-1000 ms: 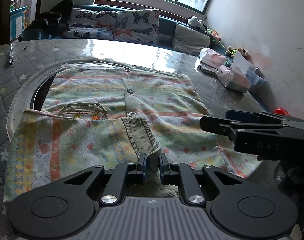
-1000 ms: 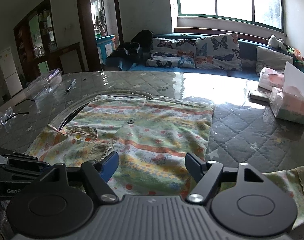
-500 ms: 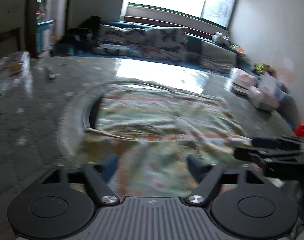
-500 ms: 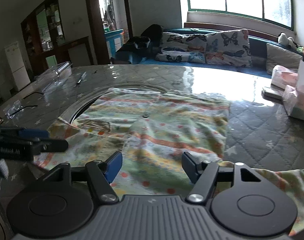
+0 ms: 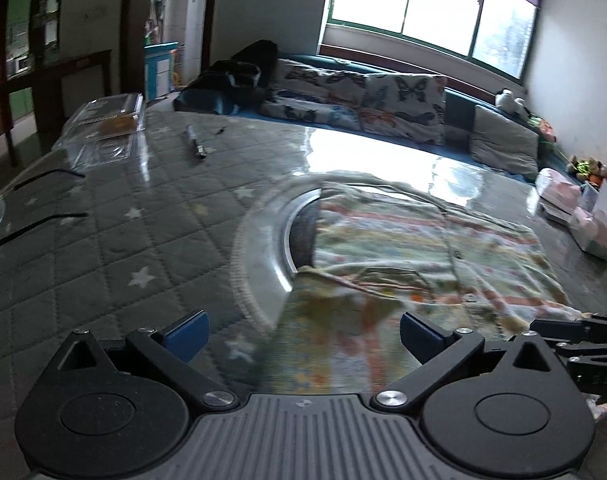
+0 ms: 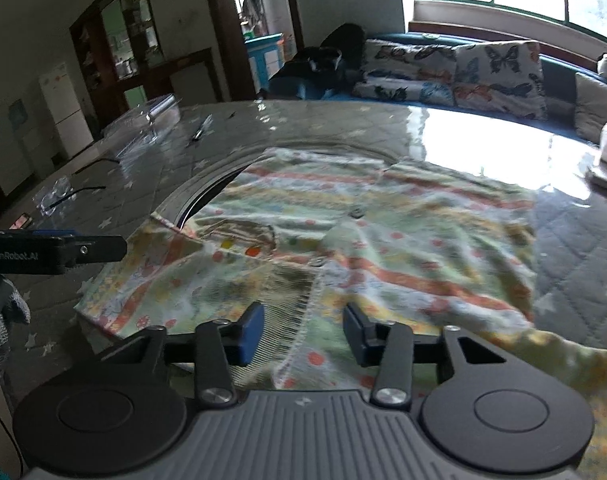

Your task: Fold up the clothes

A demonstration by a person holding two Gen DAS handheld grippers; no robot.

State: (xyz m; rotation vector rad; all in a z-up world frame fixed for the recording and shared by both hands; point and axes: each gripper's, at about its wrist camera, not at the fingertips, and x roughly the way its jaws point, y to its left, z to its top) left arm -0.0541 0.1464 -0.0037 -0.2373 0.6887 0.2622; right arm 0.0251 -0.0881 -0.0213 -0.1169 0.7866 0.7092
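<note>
A patterned child's shirt (image 6: pixel 383 248) with coloured stripes and dots lies spread on the table; it also shows in the left wrist view (image 5: pixel 423 264). Its left sleeve (image 6: pixel 151 280) is folded in over the body. My left gripper (image 5: pixel 301 334) is open and empty, above the shirt's left near edge. It shows side-on in the right wrist view (image 6: pixel 63 250). My right gripper (image 6: pixel 303 332) is open and empty, low over the shirt's collar and button placket. It shows at the right edge of the left wrist view (image 5: pixel 583 336).
The grey quilted table (image 5: pixel 123 248) has a round glass turntable (image 5: pixel 263 248) under the shirt. A pen (image 5: pixel 193 146), a clear plastic box (image 5: pixel 107 120) and glasses (image 5: pixel 7 216) lie far left. Tissue packs (image 5: pixel 583 220) sit at the right. A sofa with cushions (image 5: pixel 383 96) stands behind.
My left gripper let go of the collar, opened wide and swung left and back. My right gripper moved forward and lower over the collar, its jaws somewhat narrower.
</note>
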